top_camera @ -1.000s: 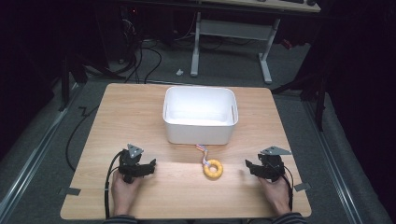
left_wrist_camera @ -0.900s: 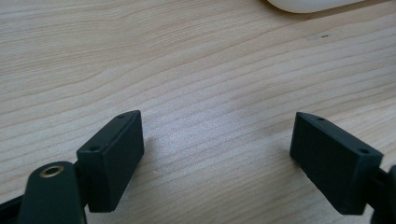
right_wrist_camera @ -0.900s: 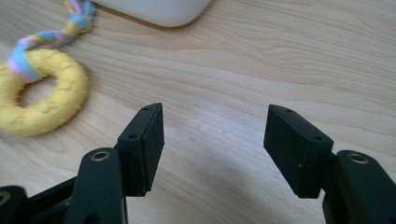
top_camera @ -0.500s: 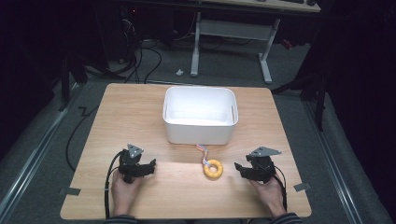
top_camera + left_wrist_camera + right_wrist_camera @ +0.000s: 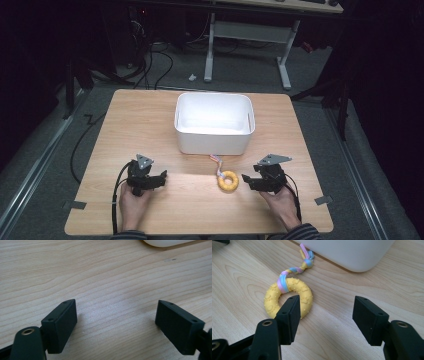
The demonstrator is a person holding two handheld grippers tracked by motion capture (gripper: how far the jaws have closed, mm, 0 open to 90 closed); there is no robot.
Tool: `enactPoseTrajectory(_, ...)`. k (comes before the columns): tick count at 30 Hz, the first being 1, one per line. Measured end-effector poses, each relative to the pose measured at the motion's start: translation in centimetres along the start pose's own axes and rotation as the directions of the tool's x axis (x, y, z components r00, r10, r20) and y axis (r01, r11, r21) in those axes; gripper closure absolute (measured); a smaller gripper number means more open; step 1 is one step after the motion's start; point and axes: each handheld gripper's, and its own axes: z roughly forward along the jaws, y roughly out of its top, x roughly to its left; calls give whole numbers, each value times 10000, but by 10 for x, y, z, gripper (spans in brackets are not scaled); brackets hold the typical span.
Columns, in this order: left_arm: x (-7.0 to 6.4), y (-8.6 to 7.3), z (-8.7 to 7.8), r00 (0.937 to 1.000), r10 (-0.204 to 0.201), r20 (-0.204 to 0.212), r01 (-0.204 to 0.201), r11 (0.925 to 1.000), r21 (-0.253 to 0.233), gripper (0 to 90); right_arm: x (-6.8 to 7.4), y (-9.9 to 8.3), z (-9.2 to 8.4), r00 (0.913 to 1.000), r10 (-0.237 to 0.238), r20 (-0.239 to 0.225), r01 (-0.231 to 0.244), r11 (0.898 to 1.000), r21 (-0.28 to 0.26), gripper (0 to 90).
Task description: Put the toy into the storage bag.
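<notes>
A yellow rubber ring with a pastel braided rope tail lies on the wooden table just in front of the white bin. My right gripper sits close to the ring's right side, jaws open and pointing at it. In the right gripper view the ring lies ahead and partly behind the left-hand jaw, and the gap of the right gripper holds only bare wood. My left gripper rests near the front left of the table, and in its own view the left gripper stands open over wood.
The table has bare wood between the two grippers and on both sides of the bin. The bin's rounded corner shows at the top of the left gripper view, and its wall stands close behind the ring. Cables and desk legs lie on the floor beyond.
My right gripper has slid leftward toward the ring. The left gripper, the ring and the bin have stayed where they were.
</notes>
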Motion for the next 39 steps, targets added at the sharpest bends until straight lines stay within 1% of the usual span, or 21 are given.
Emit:
enactPoseTrajectory(5,0,0,0,10000,2,6,-2,10000,-4,180,4,3,4,9997,-214,-77,215,9997,96,420)
enactPoseTrajectory(10,0,0,0,10000,-5,-13,5,10000,-11,184,11,8,14,9979,-596,-237,606,9973,417,449)
enactPoseTrajectory(12,0,0,0,10000,-6,-15,6,10000,-12,184,12,9,15,9976,-641,-260,653,9968,470,455)
enactPoseTrajectory(13,0,0,0,10000,-10,-24,10,10000,-26,184,13,10,18,9968,-699,-375,719,9959,544,468)
enactPoseTrajectory(17,0,0,0,10000,-5,-12,5,10000,-13,184,14,10,23,9966,-671,-479,704,9950,712,477)
enactPoseTrajectory(18,0,0,0,10000,-5,-10,5,10000,-11,184,15,11,27,9962,-675,-542,714,9946,755,492)
enactPoseTrajectory(22,0,0,0,10000,-5,-8,5,10000,-13,184,16,13,32,9963,-602,-621,654,9943,844,513)
enactPoseTrajectory(25,0,0,0,10000,-5,-19,5,10000,-25,184,18,16,38,9958,-623,-665,690,9921,1049,534)
enactPoseTrajectory(26,0,0,0,10000,-5,-19,5,10000,-25,184,18,16,38,9958,-623,-665,690,9921,1049,534)
enactPoseTrajectory(29,0,0,0,10000,-4,-18,4,10000,-27,184,20,18,45,9953,-733,-626,810,9881,1308,545)
enactPoseTrajectory(34,0,0,0,10000,0,-11,0,10000,-22,184,23,22,50,9953,-748,-617,824,9878,1322,570)
enactPoseTrajectory(37,0,0,0,10000,3,-9,-3,10000,-22,184,24,23,54,9941,-919,-569,993,9846,1440,584)
enactPoseTrajectory(39,0,0,0,10000,-7,-7,7,10000,-29,184,24,23,56,9940,-908,-615,994,9827,1564,592)
